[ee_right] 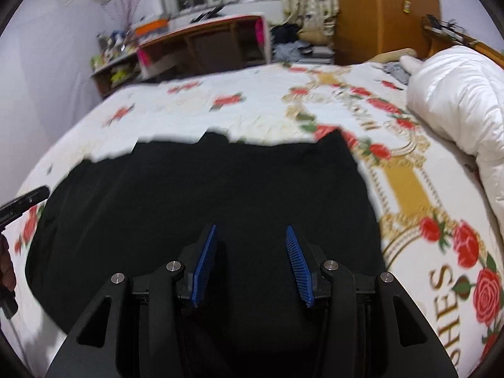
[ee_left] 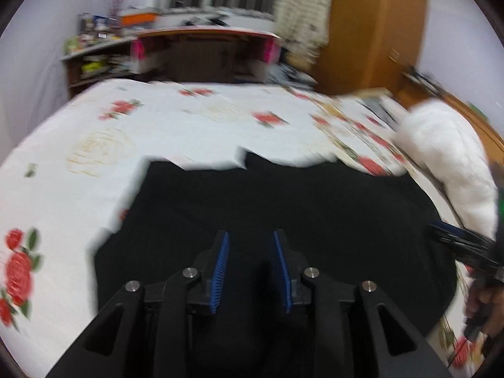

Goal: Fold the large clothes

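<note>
A large black garment [ee_left: 283, 208] lies spread flat on the bed; it also fills the lower middle of the right wrist view [ee_right: 204, 195]. My left gripper [ee_left: 251, 236] is open and empty, hovering over the garment's near part. My right gripper [ee_right: 251, 230] is open and empty, also above the garment's near part. The right gripper's body shows at the right edge of the left wrist view [ee_left: 466, 245], and the left gripper's body shows at the left edge of the right wrist view [ee_right: 22, 203]. The garment's near edge is hidden under the grippers.
The bed has a white sheet with red roses [ee_right: 409, 189]. A white duvet [ee_right: 460, 100] is bunched at the right. A wooden desk with shelves [ee_right: 201, 44] stands beyond the bed, and a wooden wardrobe [ee_right: 384, 9] at the back right.
</note>
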### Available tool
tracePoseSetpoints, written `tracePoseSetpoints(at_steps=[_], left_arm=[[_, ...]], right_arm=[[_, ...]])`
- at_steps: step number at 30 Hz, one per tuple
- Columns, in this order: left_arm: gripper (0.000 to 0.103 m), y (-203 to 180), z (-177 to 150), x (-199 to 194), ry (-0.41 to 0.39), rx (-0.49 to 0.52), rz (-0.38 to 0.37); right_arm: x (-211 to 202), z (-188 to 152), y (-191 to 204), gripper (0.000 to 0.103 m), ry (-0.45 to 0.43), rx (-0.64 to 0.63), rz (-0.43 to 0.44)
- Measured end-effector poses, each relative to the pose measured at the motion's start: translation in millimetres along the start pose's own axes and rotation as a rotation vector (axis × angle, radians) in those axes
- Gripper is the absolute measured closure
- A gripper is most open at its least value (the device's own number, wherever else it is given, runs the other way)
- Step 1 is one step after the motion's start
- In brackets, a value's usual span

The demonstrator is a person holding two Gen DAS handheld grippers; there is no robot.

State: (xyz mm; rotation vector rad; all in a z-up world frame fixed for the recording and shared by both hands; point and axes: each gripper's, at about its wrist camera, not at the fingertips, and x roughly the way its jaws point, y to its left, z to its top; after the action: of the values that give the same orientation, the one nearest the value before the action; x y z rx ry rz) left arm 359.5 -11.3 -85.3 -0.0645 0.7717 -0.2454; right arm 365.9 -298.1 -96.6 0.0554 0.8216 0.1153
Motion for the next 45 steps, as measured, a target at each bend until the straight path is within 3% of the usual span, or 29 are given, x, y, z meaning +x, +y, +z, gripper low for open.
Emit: tracePoseSetpoints(at_steps=[3,7,9,13,16,20,24,29,34,38,40,45], left_arm=[[0.072,-23,-20,31,0.065,0.07,0.03],[0.071,-6,-21,47,0.078,-0.036,0.022],[0.071,-5,-13,42,0.093,-0.024,0.038],[0.071,8,2,32,0.039,0.029,0.111],[0.071,48,5,50,0.072,-0.039,0.179],[0.071,68,-2,57,0.053,-0.01,0.206],[0.071,69,-6,63,0.049,-0.024,0.196],[0.071,67,4,56,0.085,-0.021,0.216],[0.071,66,23,40,0.044,-0.004,0.216],[0.071,67,40,64,0.05,0.043,0.261],[0.071,79,44,83,0.077,0.019,0.289],[0.071,100,38,112,0.091,-0.048,0.267]], right_arm=[[23,-12,7,0.052,0.046,-0.07,-0.043],[34,-7,-13,0.046,0.082,0.006,-0.01],[28,2,-16,0.046,0.088,0.007,-0.03],[17,14,-29,0.046,0.027,0.025,-0.056],[37,16,-47,0.046,0.044,0.033,-0.087],[54,17,-57,0.046,0.024,0.031,-0.149],[69,16,-78,0.045,0.047,0.132,-0.151],[55,26,-75,0.045,0.085,0.091,-0.194],[24,41,-63,0.045,0.001,0.077,-0.142],[50,54,-45,0.045,0.035,0.022,-0.112],[69,58,-47,0.045,0.067,0.015,-0.131],[102,56,-75,0.046,0.085,0.064,-0.153]])
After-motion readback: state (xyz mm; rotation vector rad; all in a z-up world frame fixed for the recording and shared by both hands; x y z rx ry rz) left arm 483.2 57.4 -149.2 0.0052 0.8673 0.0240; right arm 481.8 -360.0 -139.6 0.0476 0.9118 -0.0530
